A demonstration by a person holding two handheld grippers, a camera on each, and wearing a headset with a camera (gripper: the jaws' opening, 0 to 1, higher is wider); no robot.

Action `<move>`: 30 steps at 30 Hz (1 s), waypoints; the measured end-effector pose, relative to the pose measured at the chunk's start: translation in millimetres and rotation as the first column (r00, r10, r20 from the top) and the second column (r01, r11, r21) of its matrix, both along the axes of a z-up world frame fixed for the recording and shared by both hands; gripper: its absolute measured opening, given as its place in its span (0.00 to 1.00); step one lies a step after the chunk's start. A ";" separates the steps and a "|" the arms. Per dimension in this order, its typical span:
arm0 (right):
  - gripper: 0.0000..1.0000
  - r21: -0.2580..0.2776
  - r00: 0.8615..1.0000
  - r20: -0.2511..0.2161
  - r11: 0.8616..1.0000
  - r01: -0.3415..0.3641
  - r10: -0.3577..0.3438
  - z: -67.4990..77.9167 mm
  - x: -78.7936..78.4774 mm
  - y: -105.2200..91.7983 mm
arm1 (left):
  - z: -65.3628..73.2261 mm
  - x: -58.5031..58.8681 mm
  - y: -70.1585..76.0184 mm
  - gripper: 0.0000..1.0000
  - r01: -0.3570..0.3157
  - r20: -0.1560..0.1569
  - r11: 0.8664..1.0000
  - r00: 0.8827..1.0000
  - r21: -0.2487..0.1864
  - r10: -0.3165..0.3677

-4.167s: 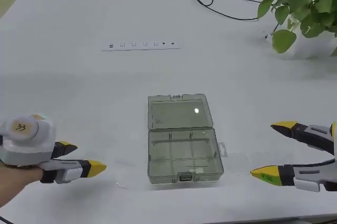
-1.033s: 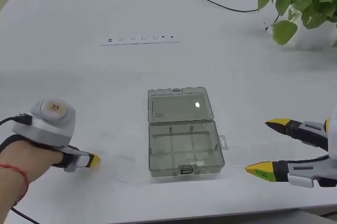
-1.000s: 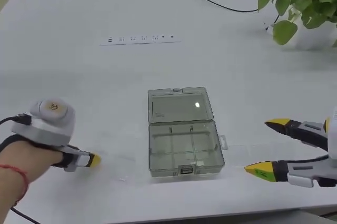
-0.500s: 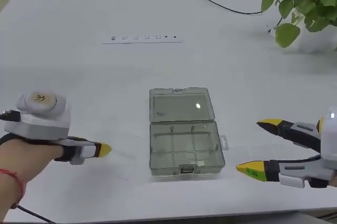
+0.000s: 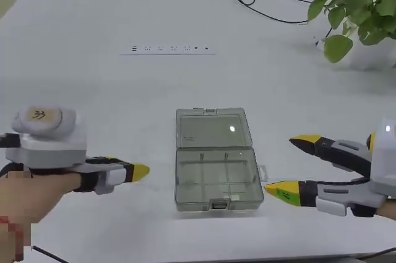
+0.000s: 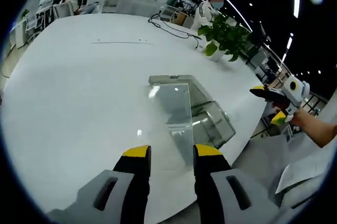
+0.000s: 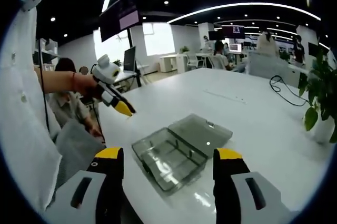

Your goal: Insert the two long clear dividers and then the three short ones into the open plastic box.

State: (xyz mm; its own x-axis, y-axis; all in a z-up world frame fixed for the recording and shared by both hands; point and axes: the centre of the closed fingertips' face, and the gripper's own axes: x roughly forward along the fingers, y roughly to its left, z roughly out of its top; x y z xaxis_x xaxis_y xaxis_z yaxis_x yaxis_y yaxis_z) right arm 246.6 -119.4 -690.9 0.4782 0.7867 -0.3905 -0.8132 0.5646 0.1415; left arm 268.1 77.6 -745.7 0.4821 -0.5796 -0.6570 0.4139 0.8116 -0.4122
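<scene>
**Divider in left jaws, not yet in box**

Judged step: first insert, early in the task. Open smoky-clear plastic box point(image 5: 192, 205) at centre of white table point(image 5: 93, 90), lid laid flat at its 12 o'clock. Left yellow-tipped gripper point(image 5: 139, 171) at box's 9 o'clock, jaws narrow, apparently pinching a thin clear plastic divider strip point(image 6: 175, 116); long or short not readable. Right yellow-tipped gripper point(image 5: 289, 166) at 3 o'clock, jaws spread wide, nothing between. Faint grid lines in tray: seated dividers or moulded slots, cannot tell.

Next, probably: carry strip over tray, square it to a slot pair, press straight down. Right free to steady the box wall.

Count:
- 1 box, 2 grippers, 1 held strip.
- 1 small clear piece point(image 5: 262, 172) just beside tray's 3 o'clock wall.
- Other loose dividers too faint to count.
- 1 white power strip point(image 5: 170, 49) at 12, 1 black cable point(image 5: 260, 0) and 1 green potted plant point(image 5: 356, 9) at 1–2.
</scene>
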 end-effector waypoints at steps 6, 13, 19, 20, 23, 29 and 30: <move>0.65 0.056 1.000 -0.001 0.998 0.016 -0.016 20.9 3.7 17.1 | 23.2 -2.6 -28.7 0.30 0.021 0.053 0.997 0.998 -0.077 -0.017; 0.61 0.097 1.000 -0.021 0.995 0.023 -0.021 35.2 4.1 31.7 | 38.6 -8.2 -55.1 0.30 0.056 0.096 0.989 0.994 -0.135 -0.043; 0.57 0.107 0.999 -0.029 0.994 0.023 -0.020 40.8 2.2 40.0 | 46.7 -12.3 -72.3 0.30 0.084 0.122 0.984 0.990 -0.159 -0.065; 0.55 0.106 0.999 -0.036 0.994 0.029 -0.025 39.9 3.3 37.9 | 48.0 -12.6 -74.4 0.30 0.086 0.127 0.983 0.990 -0.162 -0.065; 0.52 0.086 0.997 -0.062 0.995 0.050 -0.044 36.3 4.1 39.6 | 50.0 -13.1 -81.2 0.30 0.095 0.136 0.980 0.988 -0.175 -0.071; 0.42 0.119 0.991 -0.103 0.988 0.099 -0.087 37.5 5.2 46.7 | 56.0 -16.1 -96.9 0.30 0.125 0.173 0.975 0.981 -0.184 -0.093; 0.40 0.126 0.989 -0.113 0.986 0.109 -0.094 37.8 4.9 47.9 | 56.8 -16.4 -98.7 0.30 0.129 0.178 0.975 0.979 -0.184 -0.096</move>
